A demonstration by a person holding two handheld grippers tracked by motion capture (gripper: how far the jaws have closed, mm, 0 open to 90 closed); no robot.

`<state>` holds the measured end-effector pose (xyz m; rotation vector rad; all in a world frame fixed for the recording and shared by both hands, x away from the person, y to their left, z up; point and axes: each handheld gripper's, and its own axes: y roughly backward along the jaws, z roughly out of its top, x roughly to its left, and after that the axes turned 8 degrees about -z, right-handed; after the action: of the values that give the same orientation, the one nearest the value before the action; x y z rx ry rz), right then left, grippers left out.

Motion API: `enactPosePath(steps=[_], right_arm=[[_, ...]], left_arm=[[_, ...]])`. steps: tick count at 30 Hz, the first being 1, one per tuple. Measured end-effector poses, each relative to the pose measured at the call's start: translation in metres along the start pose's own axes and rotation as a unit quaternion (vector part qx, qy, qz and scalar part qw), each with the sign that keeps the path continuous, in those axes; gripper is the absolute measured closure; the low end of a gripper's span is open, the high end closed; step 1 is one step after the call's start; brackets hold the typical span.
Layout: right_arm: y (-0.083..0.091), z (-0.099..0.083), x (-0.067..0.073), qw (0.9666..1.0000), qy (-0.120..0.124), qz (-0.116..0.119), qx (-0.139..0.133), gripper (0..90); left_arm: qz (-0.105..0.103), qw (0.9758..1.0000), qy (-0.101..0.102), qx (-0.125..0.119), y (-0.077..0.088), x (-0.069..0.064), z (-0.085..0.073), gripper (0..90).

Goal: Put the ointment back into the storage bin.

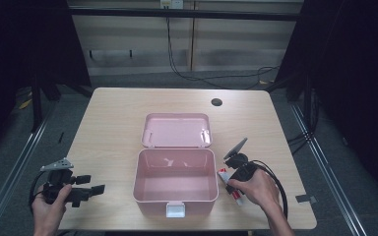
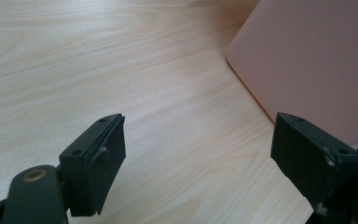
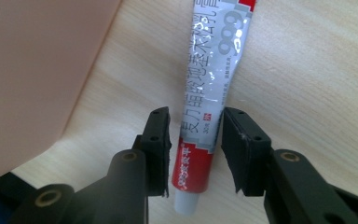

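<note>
The right hand (image 1: 254, 187) hides most of the tube (image 1: 225, 178); its print is unreadably small.

Left hand (image 1: 49, 204) holds the left claw (image 1: 94, 189) low near the worktop's near-left corner, jaws spread wide and pointing right, while the right hand (image 1: 254, 188) tips the right claw (image 3: 195, 149) down by the near-right edge, jaws narrowed but apart.
</note>
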<state>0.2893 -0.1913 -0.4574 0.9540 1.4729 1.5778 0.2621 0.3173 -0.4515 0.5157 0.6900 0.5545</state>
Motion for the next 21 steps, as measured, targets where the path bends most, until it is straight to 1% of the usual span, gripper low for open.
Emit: enactPosePath(steps=[2, 4, 7, 8, 10, 13, 15, 16, 19, 21], right_arm=[[-0.001, 0.0, 0.0, 1.0, 0.001, -0.002, 0.004, 63.9], [-0.004, 0.002, 0.001, 0.9999, 0.002, -0.011, 0.007, 65.7], [-0.004, 0.003, 0.001, 0.9999, 0.002, -0.01, 0.008, 66.4], [-0.005, 0.004, 0.002, 0.9998, 0.003, -0.017, 0.01, 66.9], [-0.006, 0.005, 0.003, 0.9998, 0.004, -0.018, 0.011, 67.0], [-0.008, 0.006, 0.006, 0.9995, 0.008, -0.027, 0.017, 67.4], [-0.009, 0.006, 0.008, 0.9991, 0.012, -0.038, 0.014, 68.5], [-0.009, 0.006, 0.008, 0.9991, 0.012, -0.038, 0.014, 68.5], [-0.009, 0.005, 0.012, 0.9986, 0.014, -0.05, 0.012, 70.5], [-0.008, 0.005, 0.01, 0.9987, 0.015, -0.047, 0.013, 71.3]], left_arm=[[-0.001, 1.0, 0.0, 0.0, 0.0, 0.0, 0.0, 17.7], [-0.001, 1.0, 0.0, 0.0, 0.0, 0.0, 0.0, 17.7], [-0.001, 1.0, 0.001, -0.001, 0.0, -0.001, 0.0, 17.8], [-0.001, 1.0, 0.001, -0.001, 0.001, 0.0, 0.0, 17.8], [-0.002, 1.0, 0.002, -0.001, 0.0, -0.001, 0.0, 17.8], [-0.002, 1.0, 0.0, -0.001, 0.0, -0.001, 0.0, 17.8], [-0.002, 1.0, 0.0, -0.001, 0.0, -0.001, 0.0, 17.8], [-0.003, 1.0, -0.001, -0.001, 0.0, -0.001, 0.0, 17.8], [-0.004, 1.0, -0.001, -0.001, 0.001, -0.001, 0.0, 17.8], [-0.003, 1.0, 0.002, -0.002, 0.0, -0.001, 0.0, 17.8]])
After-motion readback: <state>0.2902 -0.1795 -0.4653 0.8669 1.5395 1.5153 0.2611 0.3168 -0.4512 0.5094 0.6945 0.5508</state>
